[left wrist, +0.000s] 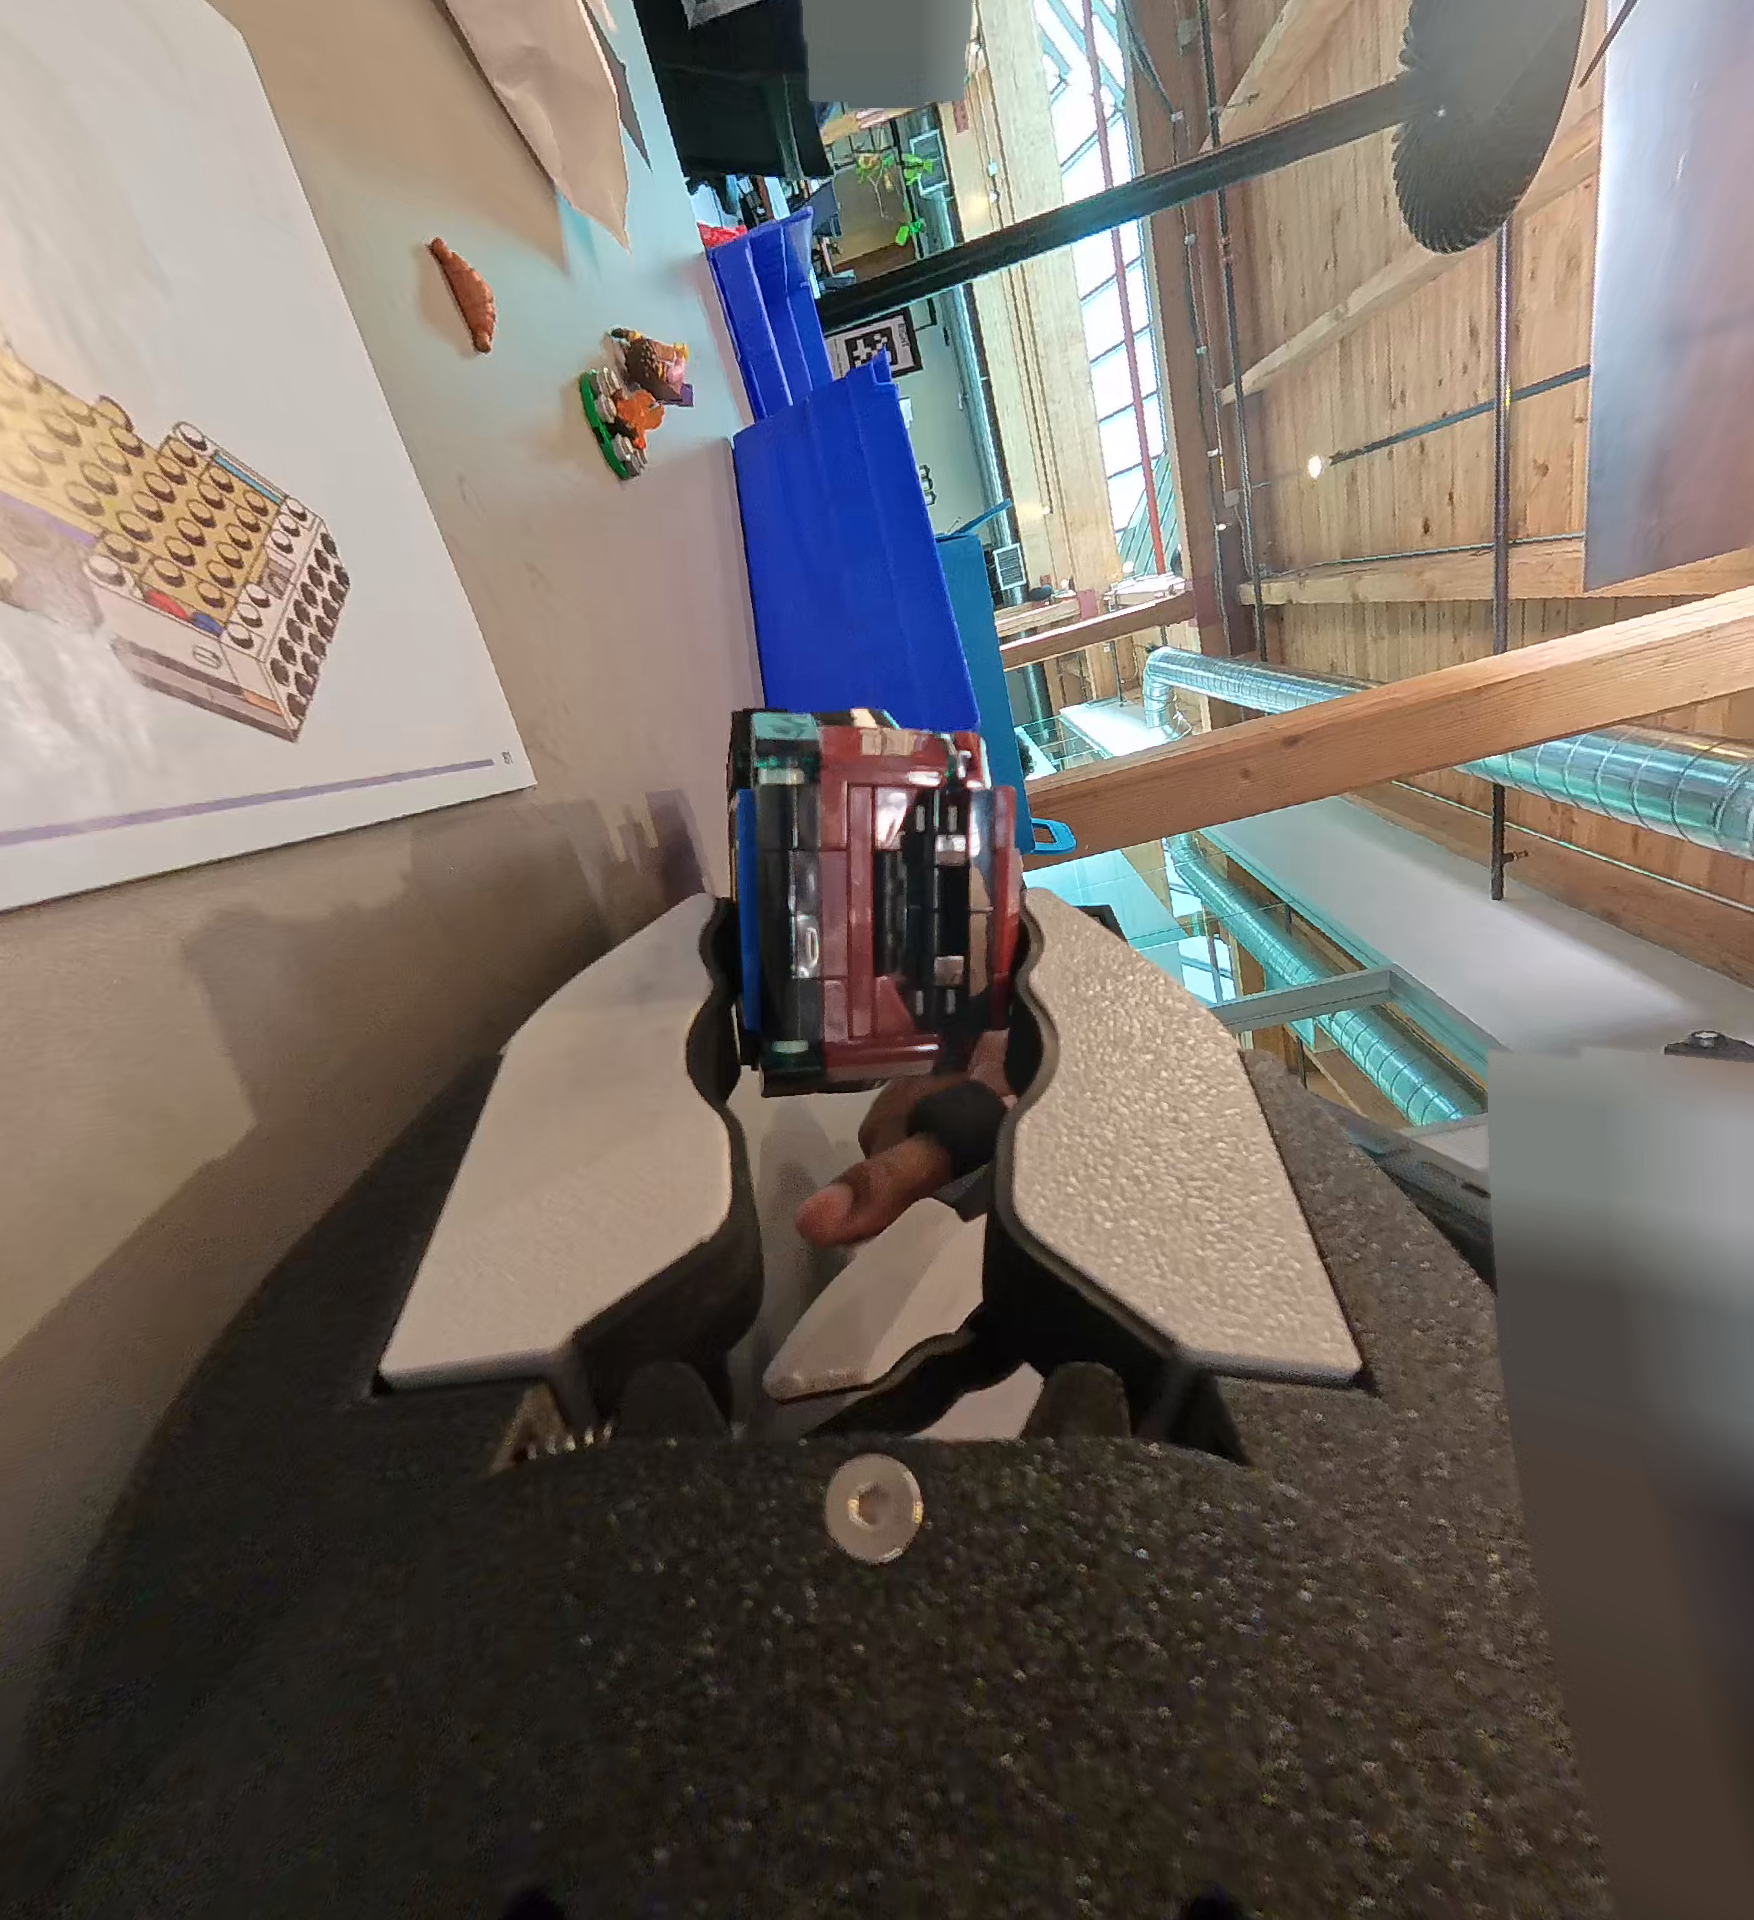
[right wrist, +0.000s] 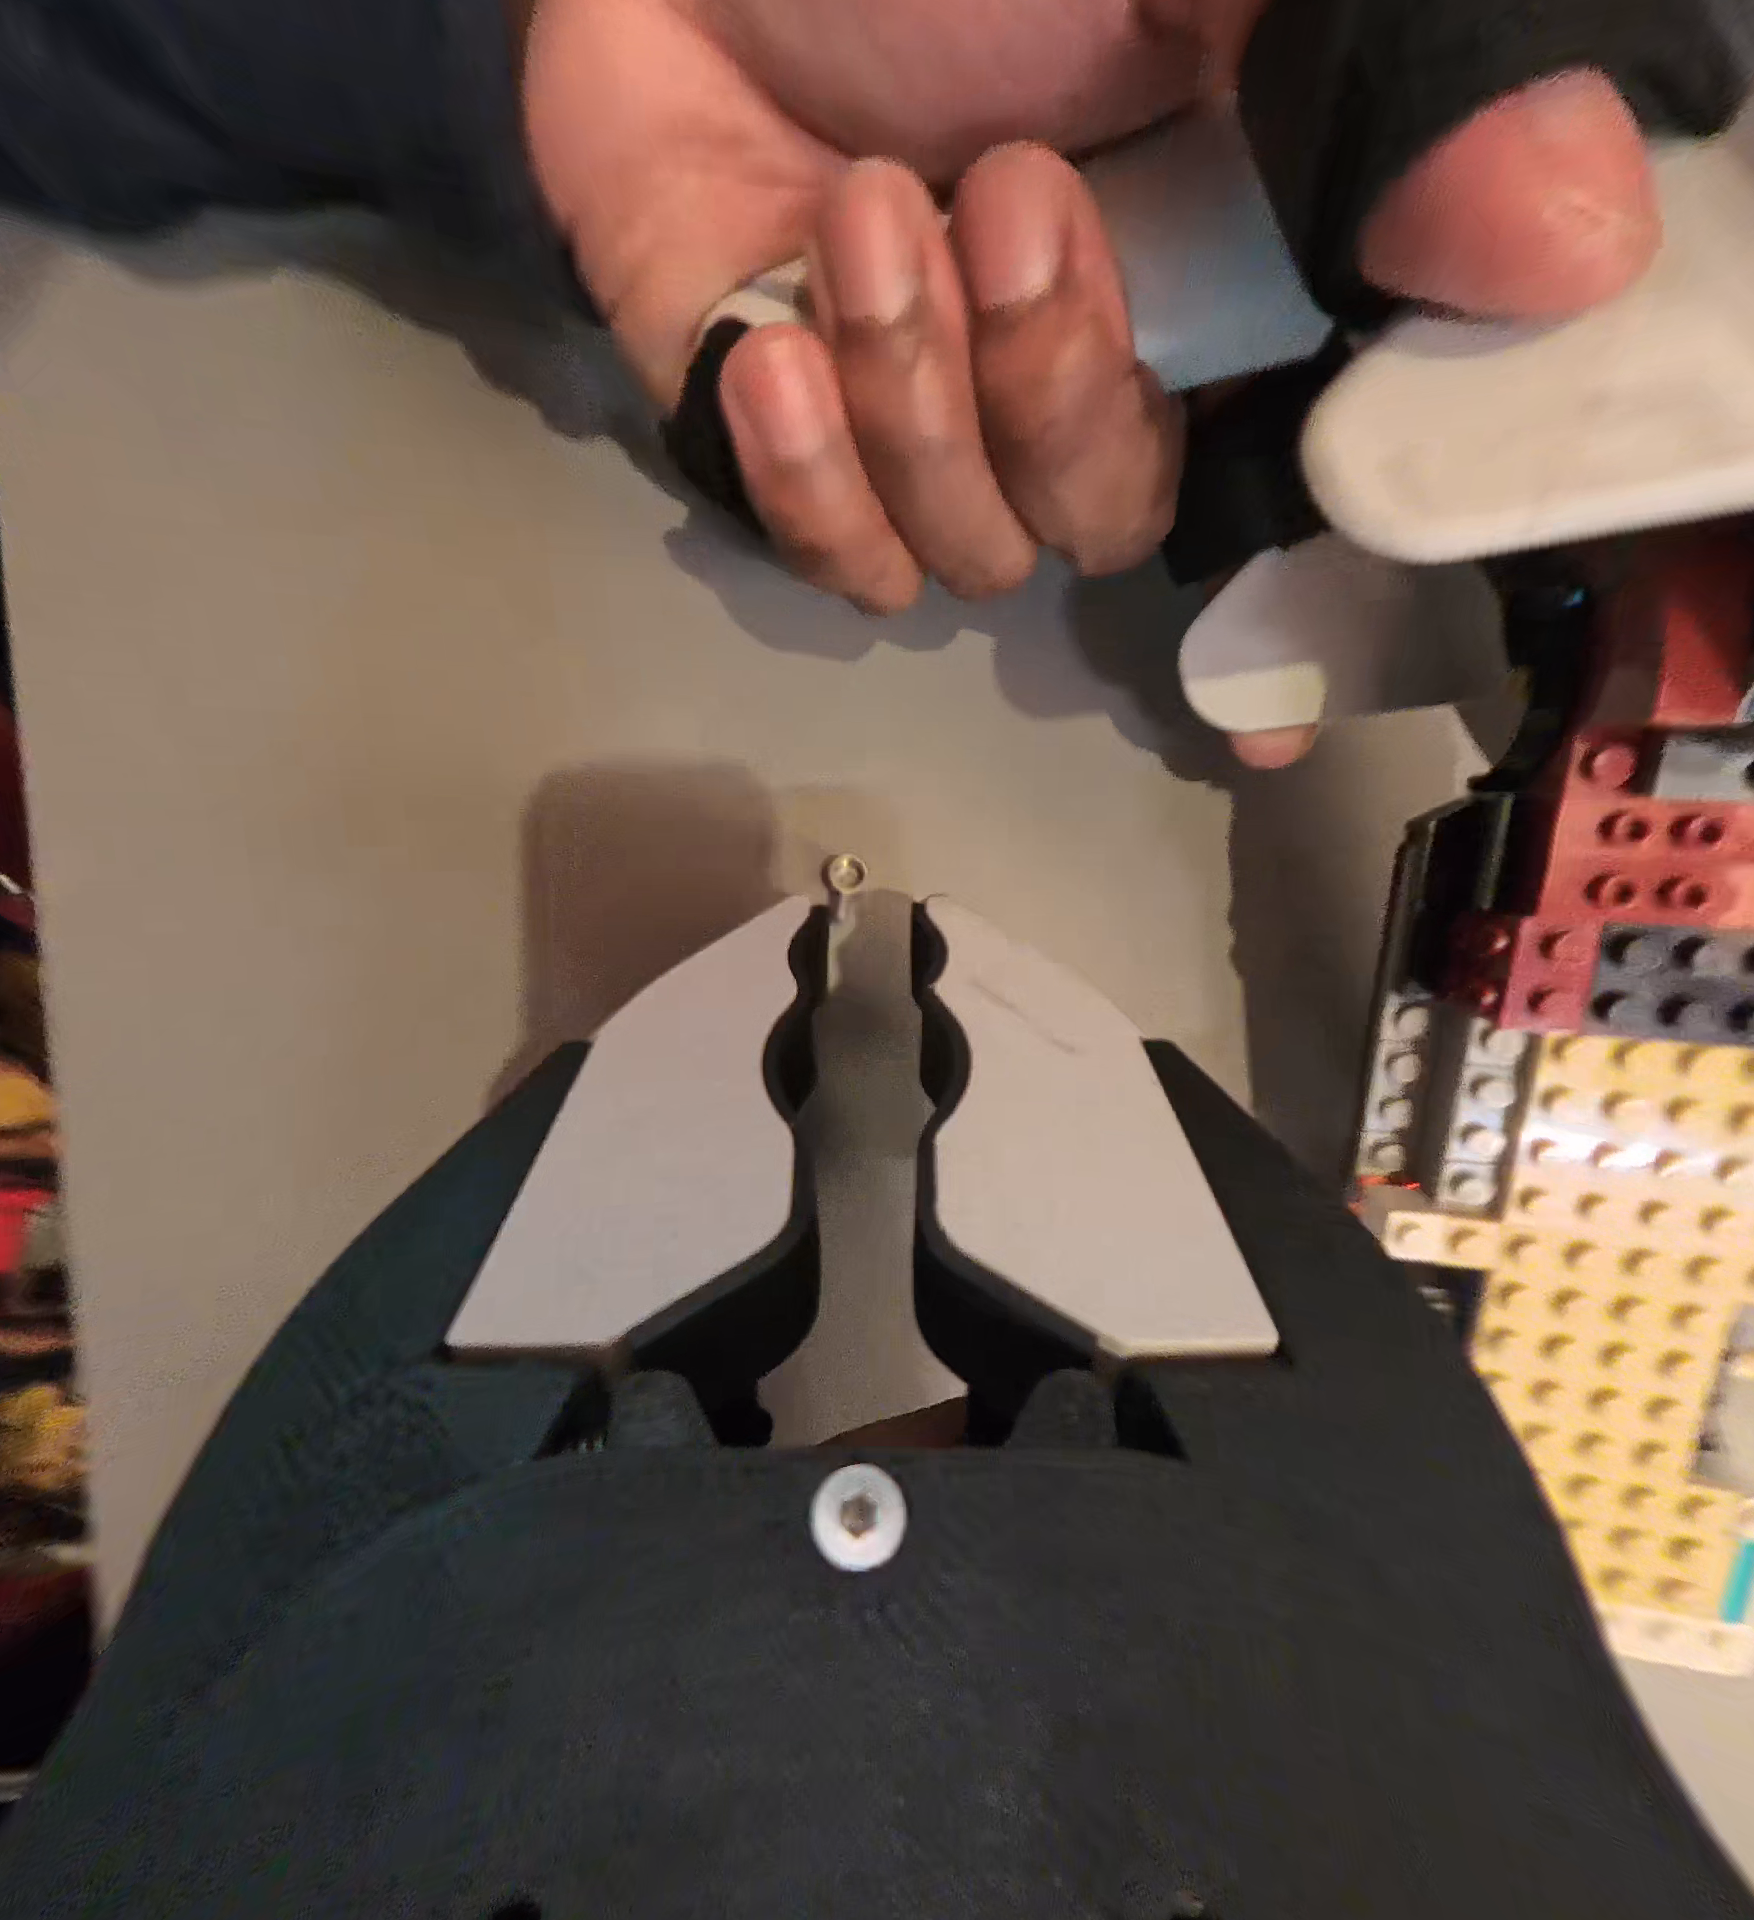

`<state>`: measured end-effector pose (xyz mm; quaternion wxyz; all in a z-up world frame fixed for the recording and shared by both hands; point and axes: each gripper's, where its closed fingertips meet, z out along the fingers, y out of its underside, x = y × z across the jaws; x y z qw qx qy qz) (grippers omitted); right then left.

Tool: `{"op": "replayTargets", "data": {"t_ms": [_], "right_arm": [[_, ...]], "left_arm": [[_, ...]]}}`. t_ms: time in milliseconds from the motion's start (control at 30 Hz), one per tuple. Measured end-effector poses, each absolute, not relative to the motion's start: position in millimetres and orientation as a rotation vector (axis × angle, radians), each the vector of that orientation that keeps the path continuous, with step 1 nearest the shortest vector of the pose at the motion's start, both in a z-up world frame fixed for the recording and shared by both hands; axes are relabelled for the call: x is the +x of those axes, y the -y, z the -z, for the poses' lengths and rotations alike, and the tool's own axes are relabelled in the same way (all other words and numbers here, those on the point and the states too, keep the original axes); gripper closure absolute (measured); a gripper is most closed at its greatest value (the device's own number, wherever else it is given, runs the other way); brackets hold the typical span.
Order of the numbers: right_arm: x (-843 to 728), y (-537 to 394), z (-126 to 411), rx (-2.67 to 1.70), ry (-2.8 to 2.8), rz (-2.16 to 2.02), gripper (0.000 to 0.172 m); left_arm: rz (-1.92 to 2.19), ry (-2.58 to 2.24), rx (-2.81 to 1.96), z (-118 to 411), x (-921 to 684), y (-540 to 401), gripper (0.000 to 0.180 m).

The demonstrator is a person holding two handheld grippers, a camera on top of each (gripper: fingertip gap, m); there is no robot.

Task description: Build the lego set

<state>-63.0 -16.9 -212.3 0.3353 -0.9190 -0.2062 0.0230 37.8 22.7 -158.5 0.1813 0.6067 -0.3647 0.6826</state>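
The left hand-held gripper (left wrist: 868,935) is right up close, and it is clenched on a dark red and black brick block (left wrist: 868,904). Both pads press on the block's sides, one on each side, so the block stays up in the air, off the table (left wrist: 561,644). It is squeezed from two sides so it cannot slip or turn. A person's finger (left wrist: 873,1195) shows behind the fingers.

The right hand-held gripper (right wrist: 868,914) points down at the bare middle of the table. Its jaws stand a little apart. A tiny pale part with a round tip (right wrist: 842,883) sits at the left fingertip (right wrist: 748,966). The other pad does not touch it, so it is not squeezed. I cannot tell if it lies on the table or sticks to the pad.

At the right edge of the table lies a big tan and red brick build (right wrist: 1631,1195), flat with its bumps up. A printed building page (left wrist: 177,468) lies flat near one table edge. Farther along are a small figure on a green base (left wrist: 634,405), a little brown piece (left wrist: 462,291) and blue bins (left wrist: 842,561).
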Motion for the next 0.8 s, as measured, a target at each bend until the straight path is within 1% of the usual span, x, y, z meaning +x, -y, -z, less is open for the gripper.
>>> {"op": "replayTargets", "data": {"t_ms": [67,167,400,567,800], "right_arm": [[-58.6,18.9,213.8,-2.375,0.648,0.008,0.155],[-62.5,17.9,214.1,-2.415,0.595,-0.054,0.152],[-69.9,13.4,222.7,-2.449,0.366,-0.114,0.157],[-73.3,11.1,221.4,-2.423,0.342,-0.105,0.162],[-73.9,9.5,219.3,-2.398,0.410,-0.079,0.162]], "left_arm": [[-1.926,1.035,1.708,158.4,37.4,-21.2,0.131],[-1.926,1.034,1.706,158.7,37.4,-21.0,0.132],[-1.938,1.037,1.717,157.2,37.9,-24.8,0.131],[-1.927,1.028,1.707,158.4,37.4,-21.6,0.131],[-1.927,1.019,1.707,159.1,38.0,-22.7,0.131]]}}
